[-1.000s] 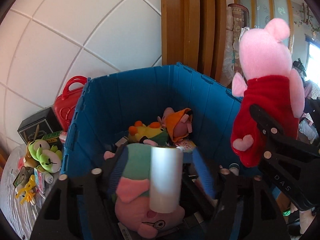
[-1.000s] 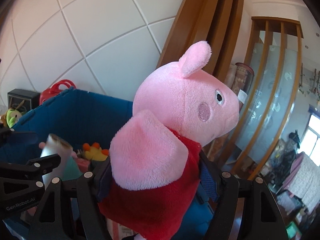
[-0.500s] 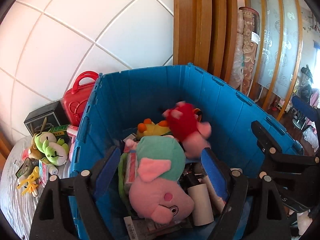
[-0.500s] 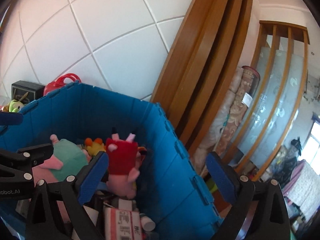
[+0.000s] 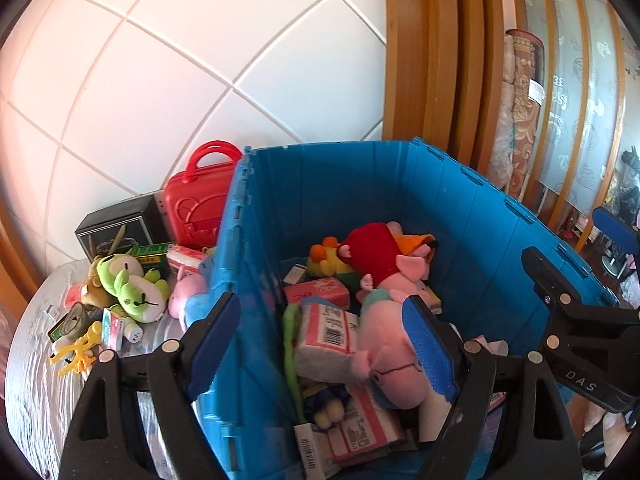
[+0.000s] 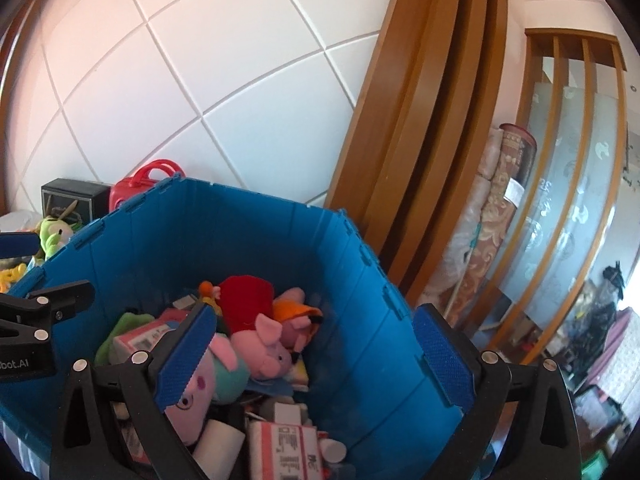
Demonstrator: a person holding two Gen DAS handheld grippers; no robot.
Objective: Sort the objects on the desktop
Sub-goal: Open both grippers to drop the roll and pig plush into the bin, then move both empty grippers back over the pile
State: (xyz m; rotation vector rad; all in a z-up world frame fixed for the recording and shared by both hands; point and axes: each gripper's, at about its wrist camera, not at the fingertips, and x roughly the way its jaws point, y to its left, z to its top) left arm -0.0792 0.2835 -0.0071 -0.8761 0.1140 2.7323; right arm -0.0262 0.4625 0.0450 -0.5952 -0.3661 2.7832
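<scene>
Sorting partway | blue crate [image 5: 500, 216] holding plush pig [image 6: 260, 344], boxes | green plush [image 5: 132, 292], red case [image 5: 196, 208] still on table | left gripper [image 5: 320, 344] jaws wide, empty | right gripper [image 6: 316, 356] jaws just opened wide, empty

Bright daylight from the right; fisheye bends edges, dark corners, slight softness.

Matt ribbed plastic blue crate [image 5: 460, 208], fuzzy cloth pig plush [image 6: 256, 320], glossy red plastic case [image 5: 196, 204].
</scene>
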